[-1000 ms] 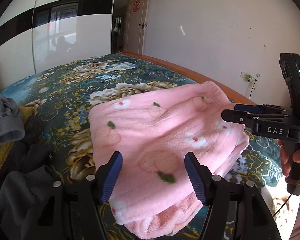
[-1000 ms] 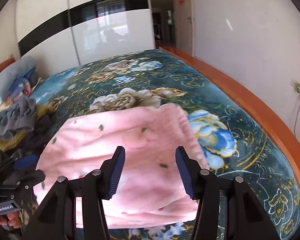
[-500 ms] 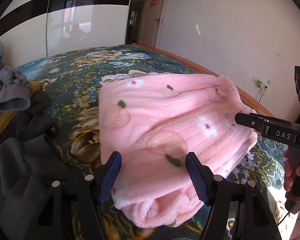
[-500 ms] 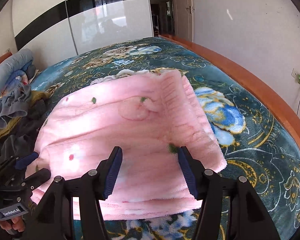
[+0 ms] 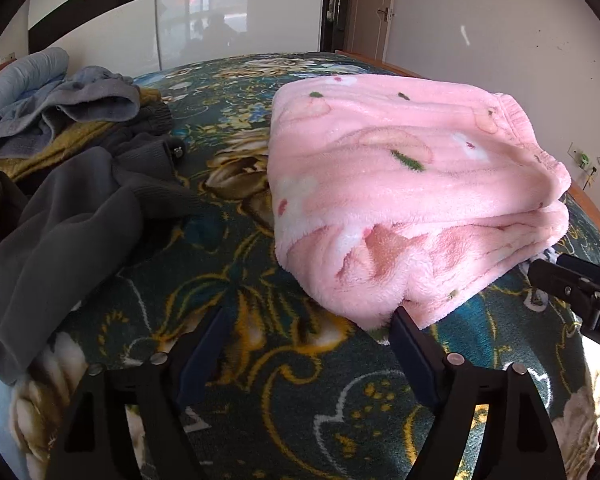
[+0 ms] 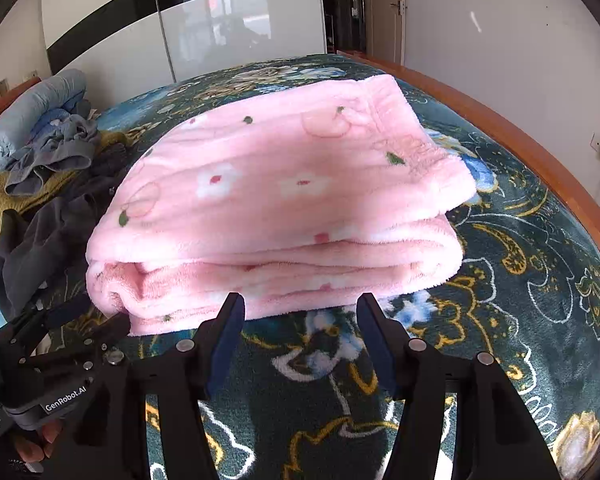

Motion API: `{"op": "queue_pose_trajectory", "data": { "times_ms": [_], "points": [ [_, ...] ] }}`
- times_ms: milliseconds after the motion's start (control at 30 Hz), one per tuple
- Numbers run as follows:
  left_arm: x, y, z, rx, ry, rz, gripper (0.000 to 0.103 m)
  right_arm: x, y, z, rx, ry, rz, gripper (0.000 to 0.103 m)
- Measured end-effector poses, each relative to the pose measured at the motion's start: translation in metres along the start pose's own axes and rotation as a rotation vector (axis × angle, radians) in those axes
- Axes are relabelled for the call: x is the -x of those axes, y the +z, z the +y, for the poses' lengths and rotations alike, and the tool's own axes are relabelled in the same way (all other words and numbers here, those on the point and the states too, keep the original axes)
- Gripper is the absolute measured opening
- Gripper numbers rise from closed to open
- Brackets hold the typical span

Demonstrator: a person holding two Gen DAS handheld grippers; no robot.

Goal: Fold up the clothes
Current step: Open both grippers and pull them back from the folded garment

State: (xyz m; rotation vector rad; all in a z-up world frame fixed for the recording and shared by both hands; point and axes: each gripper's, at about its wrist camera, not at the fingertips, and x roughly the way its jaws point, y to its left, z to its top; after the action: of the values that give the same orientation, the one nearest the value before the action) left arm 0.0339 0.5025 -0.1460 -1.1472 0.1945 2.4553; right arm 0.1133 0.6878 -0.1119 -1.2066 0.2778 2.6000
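Fleece (image 6: 284,200), pink w/ flower print, lies folded in a thick stack on the floral bedspread (image 6: 520,280), just ahead of both sets of jaws. Left gripper (image 5: 306,334) and right gripper (image 6: 298,322) both spread wide, holding nothing (unfolded dark clothes (image 5: 60,216) off to the left).

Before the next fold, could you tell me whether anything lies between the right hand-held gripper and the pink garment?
Nothing visible does: only bare floral bedspread separates the open right hand-held gripper from the pink garment.
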Motion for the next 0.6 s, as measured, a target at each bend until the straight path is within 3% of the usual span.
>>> {"op": "queue_pose_trajectory", "data": {
  "times_ms": [167, 233, 300, 400, 600],
  "points": [
    [-0.005, -0.001, 0.000, 0.000, 0.010, 0.016, 0.102, -0.005, -0.015, 0.008, 0.026, 0.025, 0.132, 0.060],
    [-0.006, -0.001, 0.000, 0.000, 0.011, 0.019, 0.103, 0.004, -0.020, 0.015, 0.052, 0.064, 0.168, 0.060],
    [-0.006, -0.002, 0.000, 0.000, 0.011, 0.022, 0.103, 0.017, -0.023, 0.022, 0.092, 0.077, 0.160, 0.060],
    [-0.008, -0.002, 0.000, 0.001, 0.012, 0.027, 0.103, 0.027, -0.021, 0.030, 0.120, 0.042, 0.114, 0.070],
    [-0.011, -0.003, -0.001, 0.001, 0.013, 0.036, 0.103, -0.003, -0.015, 0.020, 0.079, -0.093, 0.059, 0.070]
  ]
}}
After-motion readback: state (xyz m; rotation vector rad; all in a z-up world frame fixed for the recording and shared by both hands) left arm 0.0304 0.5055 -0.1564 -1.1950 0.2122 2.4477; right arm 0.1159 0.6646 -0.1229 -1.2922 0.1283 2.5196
